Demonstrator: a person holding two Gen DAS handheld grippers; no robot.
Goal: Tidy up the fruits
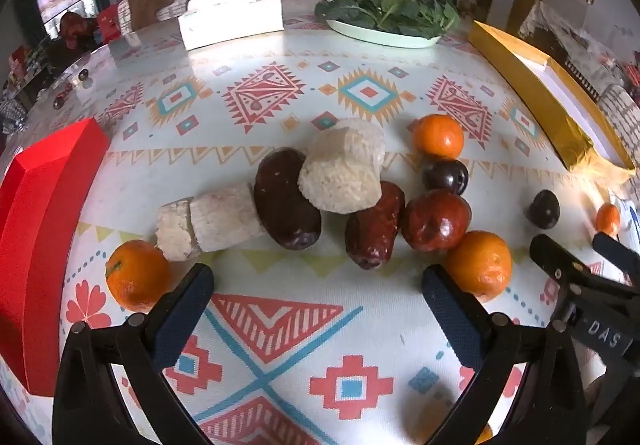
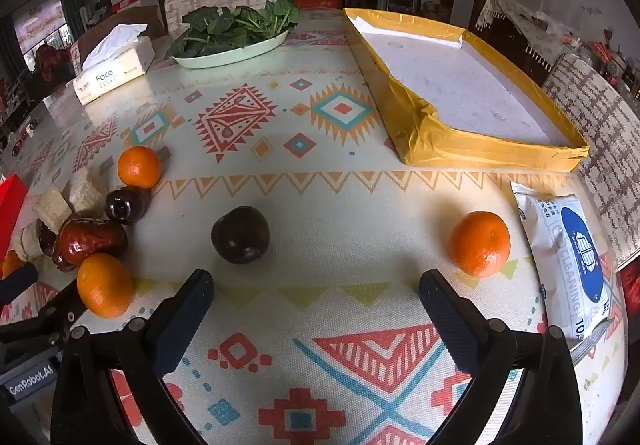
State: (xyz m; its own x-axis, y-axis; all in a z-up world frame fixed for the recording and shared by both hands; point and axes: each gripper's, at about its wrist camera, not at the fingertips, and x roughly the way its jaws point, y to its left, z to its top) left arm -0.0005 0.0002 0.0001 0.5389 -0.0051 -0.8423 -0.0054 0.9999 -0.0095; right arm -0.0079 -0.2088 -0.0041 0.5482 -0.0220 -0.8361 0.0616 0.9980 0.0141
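Observation:
A pile of fruit lies on the patterned tablecloth: pale sugarcane pieces [image 1: 340,169], red-brown dates [image 1: 374,231], dark plums [image 1: 445,175] and oranges [image 1: 478,265]. My left gripper [image 1: 318,291] is open and empty, just short of the pile. My right gripper [image 2: 316,295] is open and empty, with a dark plum [image 2: 240,234] just beyond its left finger and an orange [image 2: 480,243] beyond its right finger. The right gripper also shows at the right edge of the left wrist view [image 1: 580,257]. A gold-edged tray [image 2: 460,101] lies empty at the far right.
A red box [image 1: 44,229] stands at the left. A tissue box [image 2: 116,71] and a plate of green leaves [image 2: 232,33] sit at the far side. A pack of cleaning wipes [image 2: 568,257] lies at the right table edge. Chairs stand behind.

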